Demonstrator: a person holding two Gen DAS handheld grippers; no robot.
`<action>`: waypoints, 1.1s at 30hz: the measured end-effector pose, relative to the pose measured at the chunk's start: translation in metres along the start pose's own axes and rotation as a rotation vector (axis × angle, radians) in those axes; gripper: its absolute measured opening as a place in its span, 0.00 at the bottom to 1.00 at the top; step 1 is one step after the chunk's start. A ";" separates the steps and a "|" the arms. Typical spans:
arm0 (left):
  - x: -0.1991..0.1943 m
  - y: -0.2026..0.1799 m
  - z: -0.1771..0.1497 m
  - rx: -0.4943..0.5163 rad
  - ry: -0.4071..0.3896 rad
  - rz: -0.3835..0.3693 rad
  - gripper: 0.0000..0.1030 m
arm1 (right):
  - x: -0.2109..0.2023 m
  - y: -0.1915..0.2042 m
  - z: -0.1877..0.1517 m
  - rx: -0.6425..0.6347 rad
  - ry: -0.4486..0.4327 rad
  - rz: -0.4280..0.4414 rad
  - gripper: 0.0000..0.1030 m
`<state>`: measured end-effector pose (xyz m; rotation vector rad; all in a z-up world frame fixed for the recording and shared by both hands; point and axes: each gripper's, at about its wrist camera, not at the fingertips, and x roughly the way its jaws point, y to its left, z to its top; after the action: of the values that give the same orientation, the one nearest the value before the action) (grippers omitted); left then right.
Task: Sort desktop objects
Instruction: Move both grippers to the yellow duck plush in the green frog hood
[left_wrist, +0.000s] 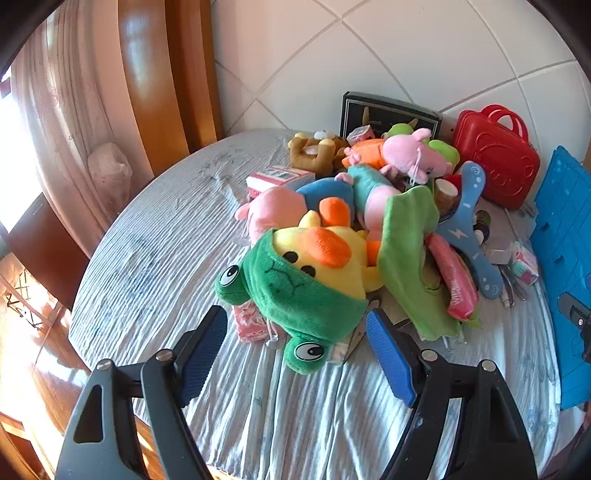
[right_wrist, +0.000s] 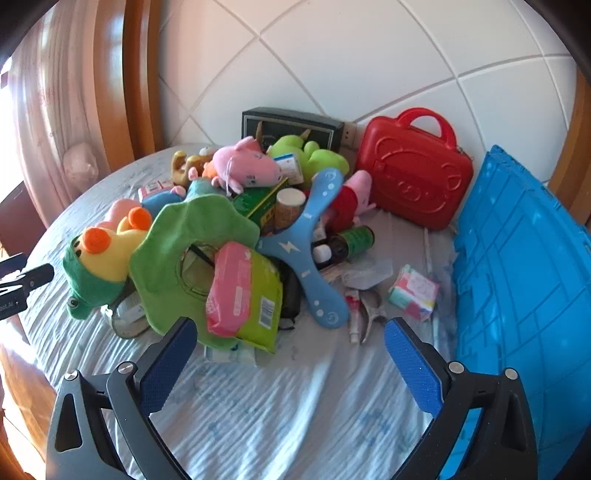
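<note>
The left gripper (left_wrist: 297, 349) hangs over the near edge of the table (left_wrist: 155, 236) with its jaws spread wide and nothing between the pads; the frog-eyed rim of the yellow duck plush (left_wrist: 325, 266) in its green hood lies just beyond the fingertips, not touching them. The right gripper (right_wrist: 291, 343) is likewise wide open and empty, poised above bare striped cloth just short of the pink wipes packet (right_wrist: 231, 288) and the green plush collar (right_wrist: 184, 236). Past these the pile runs toward the far wall: a blue boomerang toy (right_wrist: 314, 243), pink pig plushes (right_wrist: 243, 162) and a brown bear plush (left_wrist: 314, 147). A small tissue pack (right_wrist: 413, 291) lies apart to the right. The red case (right_wrist: 413, 177) stands at the far right, and a blue crate (right_wrist: 524, 288) sits along the right edge.
</note>
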<state>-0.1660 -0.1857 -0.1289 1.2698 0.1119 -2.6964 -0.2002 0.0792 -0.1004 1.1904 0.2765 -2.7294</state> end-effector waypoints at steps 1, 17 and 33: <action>0.007 0.002 0.000 -0.001 0.013 0.000 0.75 | 0.009 0.003 0.000 0.000 0.019 0.004 1.00; 0.064 -0.005 0.014 0.047 0.106 -0.047 0.75 | 0.079 0.013 0.001 0.036 0.148 0.034 1.00; 0.086 0.085 0.001 0.027 0.099 0.029 0.78 | 0.085 0.157 0.046 -0.130 0.105 0.315 0.97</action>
<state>-0.2059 -0.2793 -0.1940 1.4019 0.0689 -2.6194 -0.2572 -0.0897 -0.1490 1.2267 0.2505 -2.3493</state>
